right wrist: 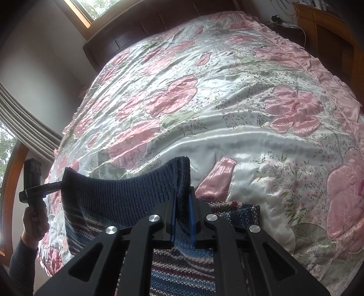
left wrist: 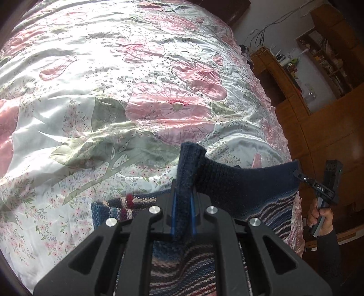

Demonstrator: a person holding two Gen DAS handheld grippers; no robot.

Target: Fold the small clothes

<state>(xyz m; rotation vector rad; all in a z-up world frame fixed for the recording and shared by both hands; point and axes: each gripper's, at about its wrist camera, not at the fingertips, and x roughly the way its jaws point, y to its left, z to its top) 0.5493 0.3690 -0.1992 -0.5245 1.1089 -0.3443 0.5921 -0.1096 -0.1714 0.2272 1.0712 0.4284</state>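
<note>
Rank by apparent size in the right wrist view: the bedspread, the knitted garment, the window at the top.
1. Bedspread, which fills most of the view.
2. Knitted garment, though nearness to the camera enlarges it.
3. Window, only partly in view, so its true size is unsure.

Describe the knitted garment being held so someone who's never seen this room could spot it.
Find the bed with the shiny pink-flowered bedspread. At its near edge, the sweater hangs stretched between the left claw and right claw. It alone is knitted: a navy ribbed band above blue, white and maroon stripes.
</note>
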